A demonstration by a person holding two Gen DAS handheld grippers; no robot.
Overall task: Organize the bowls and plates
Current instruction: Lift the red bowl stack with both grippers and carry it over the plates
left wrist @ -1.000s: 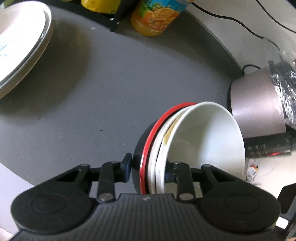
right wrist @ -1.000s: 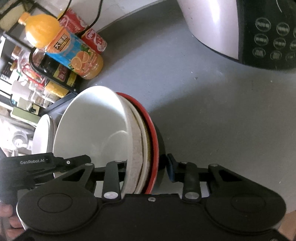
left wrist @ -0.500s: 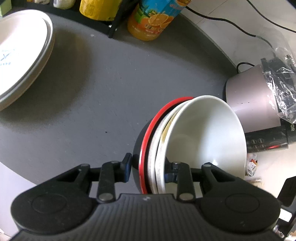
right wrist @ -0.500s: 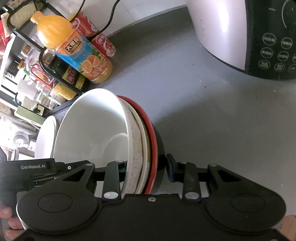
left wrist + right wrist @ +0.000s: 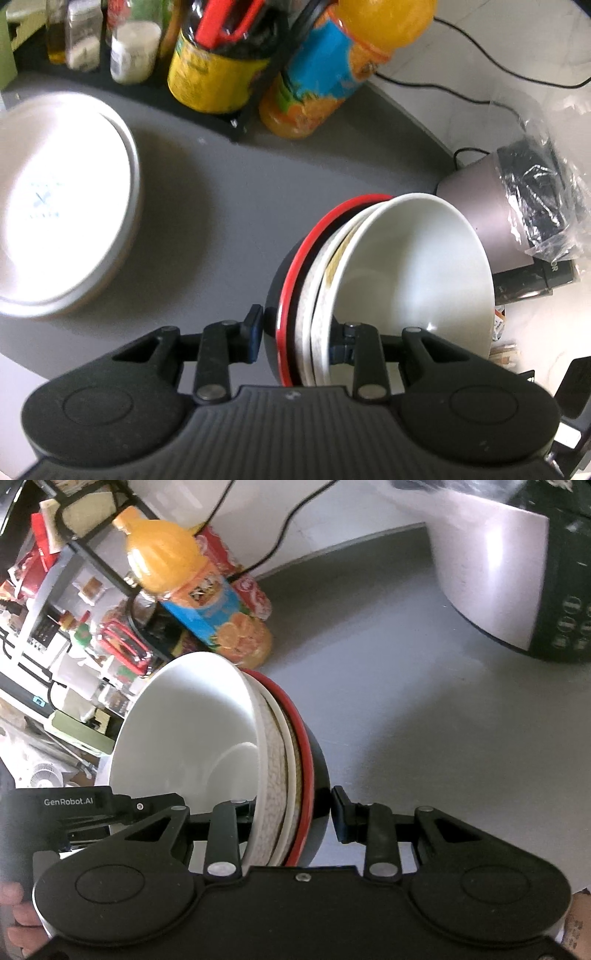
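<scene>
- The stack of nested bowls (image 5: 388, 288) hangs in the air above the grey countertop (image 5: 207, 229), tipped on edge: a white bowl (image 5: 413, 266) innermost, a speckled one and another pale one behind it, and a black bowl with a red rim (image 5: 295, 280) outermost
- The left gripper (image 5: 295, 334) is clenched on the near rim of the stack, one pad on the black outer wall, the other inside the white bowl
- The right gripper (image 5: 291, 812) clamps the opposite rim the same way, so the stack is carried between both tools
- Judged step: carry the stack to its resting place, probably near the white plates (image 5: 62, 229) stacked at the left
- To do it well, move both hands as one, at equal height; any twist between them could pry the bowls apart
- Level the stack before lowering, black base first
- Steer clear of the orange juice bottle (image 5: 325, 77) and the black wire rack (image 5: 243, 114) at the far side, and the rice cooker (image 5: 517, 576) at the right
- Let go only once the base sits flat
</scene>
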